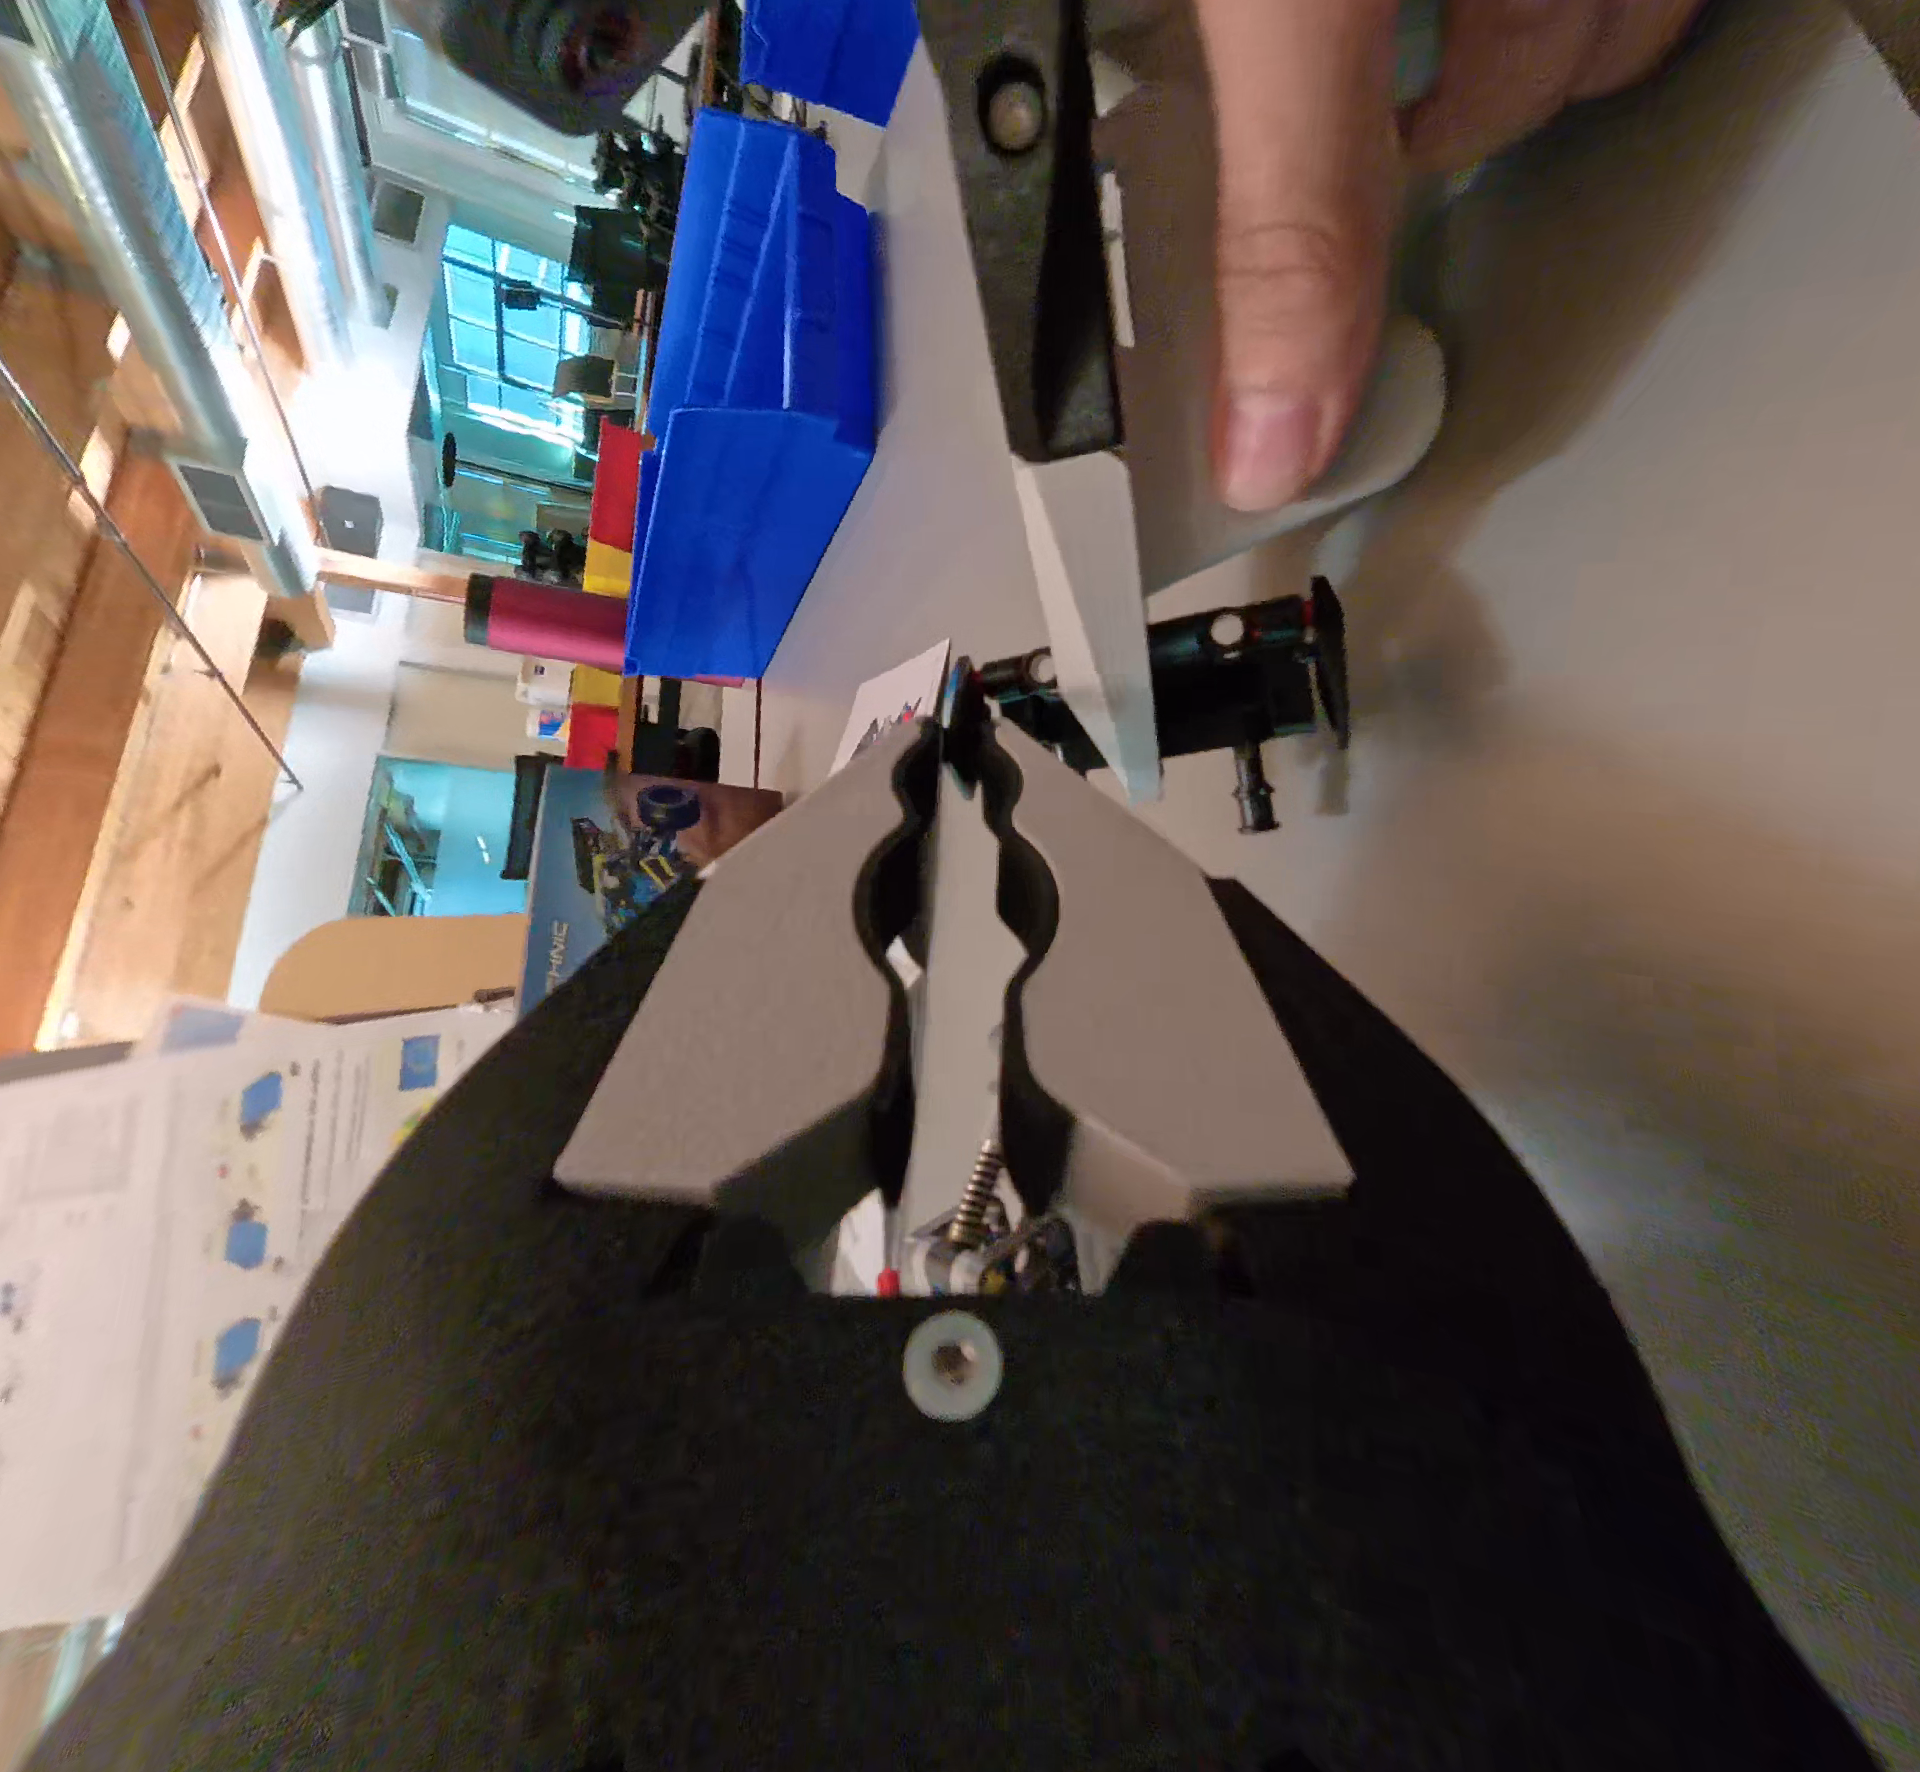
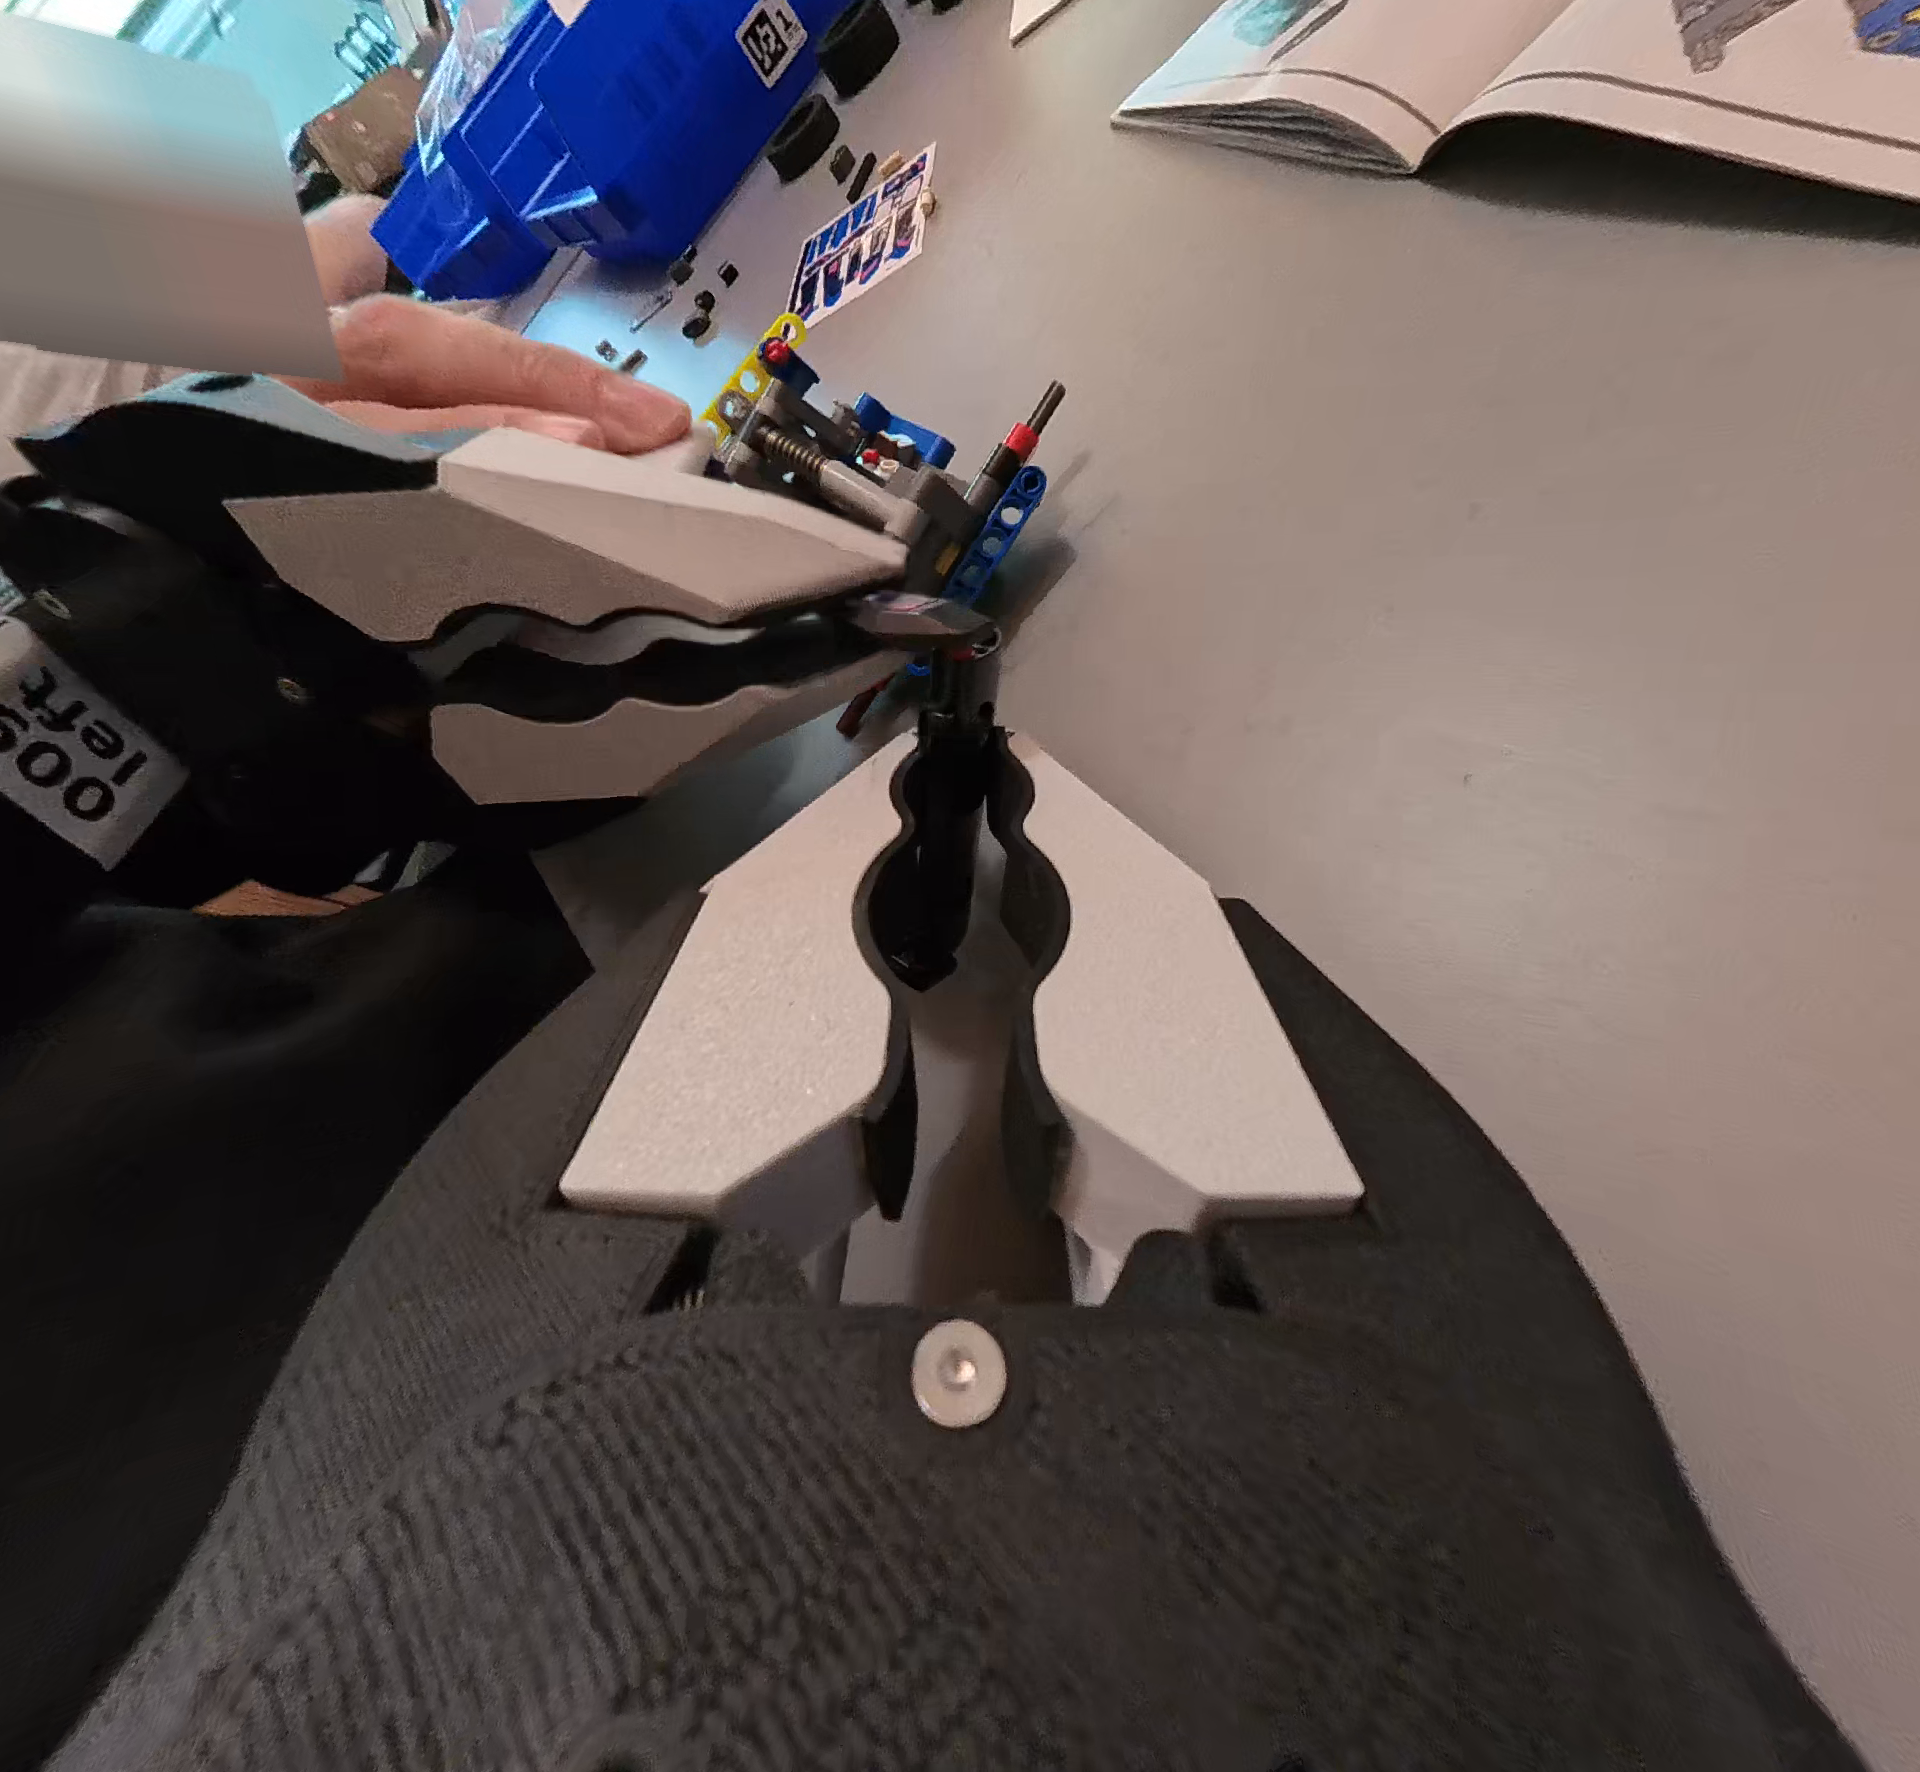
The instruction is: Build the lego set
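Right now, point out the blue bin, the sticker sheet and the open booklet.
blue bin (image 2: pixel 665 91): right wrist view, on its side wall.
sticker sheet (image 2: pixel 868 236): right wrist view, on its printed middle.
open booklet (image 2: pixel 1558 29): right wrist view, on its page near the fold.

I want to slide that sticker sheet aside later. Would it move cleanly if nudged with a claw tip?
The sticker sheet lies flat and thin on the grey table, so it likely flexes or buckles rather than sliding stiffly. It is probably very light and may skate or lift. Small loose parts beside it could get swept along.
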